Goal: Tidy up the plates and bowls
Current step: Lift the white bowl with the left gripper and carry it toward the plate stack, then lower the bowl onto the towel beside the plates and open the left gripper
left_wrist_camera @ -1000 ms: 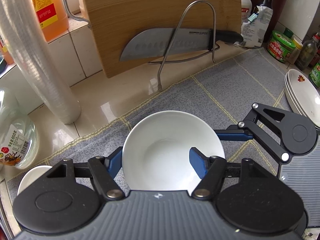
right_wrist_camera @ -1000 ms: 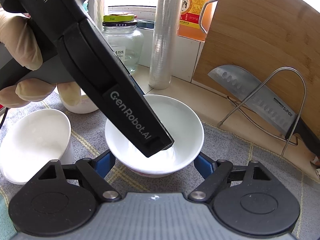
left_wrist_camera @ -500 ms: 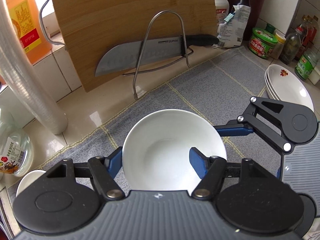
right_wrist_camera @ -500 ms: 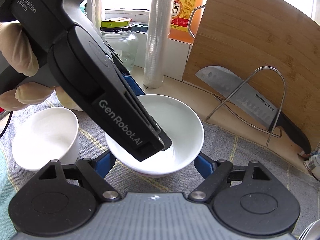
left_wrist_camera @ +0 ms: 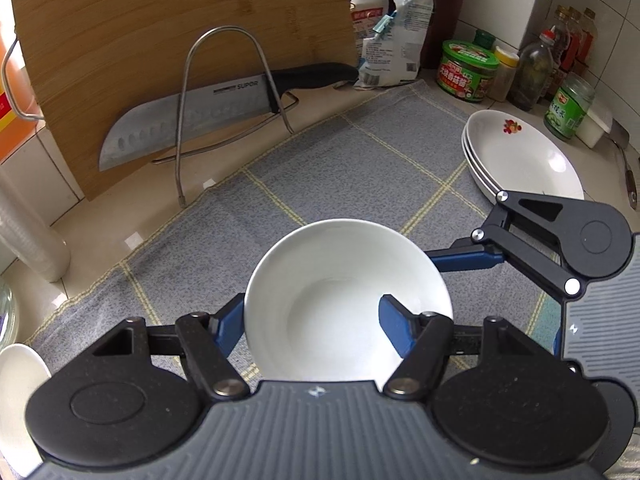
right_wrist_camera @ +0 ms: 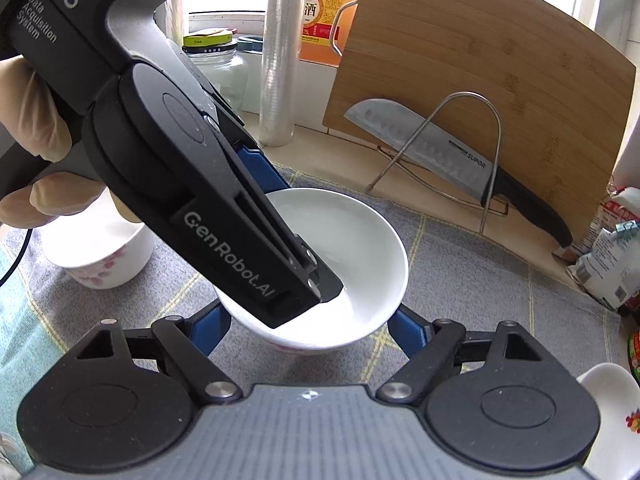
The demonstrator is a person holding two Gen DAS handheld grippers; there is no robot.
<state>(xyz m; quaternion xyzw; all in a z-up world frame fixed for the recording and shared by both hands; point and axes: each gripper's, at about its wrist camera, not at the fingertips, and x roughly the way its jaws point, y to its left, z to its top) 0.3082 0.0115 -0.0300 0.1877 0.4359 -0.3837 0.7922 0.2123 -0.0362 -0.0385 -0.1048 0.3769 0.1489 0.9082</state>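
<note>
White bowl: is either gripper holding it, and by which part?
The left gripper holds the white bowl by its rim, one finger inside, one outside. The right gripper straddles it; contact unclear.

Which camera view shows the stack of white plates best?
The left wrist view. There the stack of white plates lies whole on the grey cloth, its layered rims and red motif visible. The right wrist view shows only one cropped edge at its lower right corner.
</note>
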